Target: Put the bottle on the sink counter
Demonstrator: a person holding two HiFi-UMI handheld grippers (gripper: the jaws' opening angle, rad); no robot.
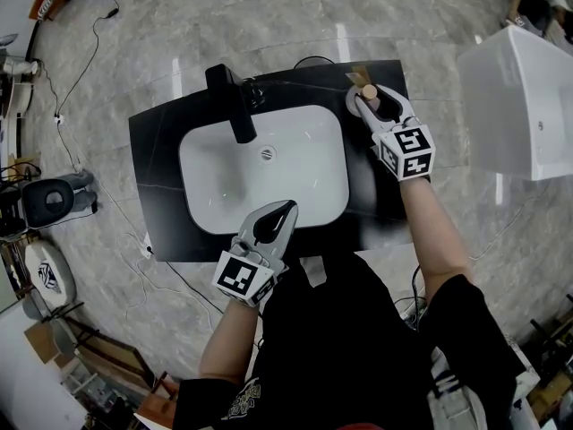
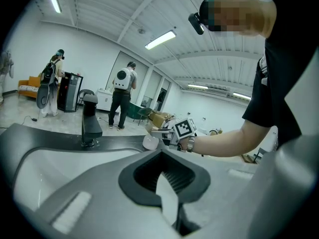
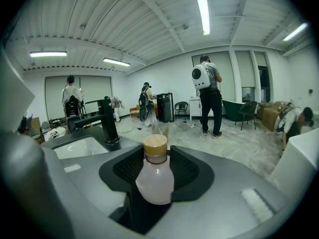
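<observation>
1. Sink counter (image 1: 152, 177): a black slab at the centre of the head view, on a grey marble floor. A white basin (image 1: 215, 177) is set into it. A black faucet (image 1: 231, 97) stands at the basin's upper left edge.

2. Left gripper (image 1: 288, 208): at lower centre of the head view, over the basin's lower rim. Its marker cube (image 1: 243, 276) faces the camera. The jaw tips meet and nothing sits between the pads, so the tool is closed and empty.

3. Right gripper (image 1: 365, 97): at the upper right corner of the counter, to the right of the basin. The jaws stand spread wide, with one pad on each side of the bottle (image 1: 368, 90). No pad can be seen pressing on it, so the tool is released, not clamped.

4. Bottle: upright, with a pale translucent body and a tan wooden cap. It sits over the counter's upper right corner, between the right gripper's pads. The gripper body hides its base, so contact with the counter cannot be confirmed.

5. White box (image 1: 519, 106): stands on the floor at the right edge of the head view, well apart from the counter.
</observation>
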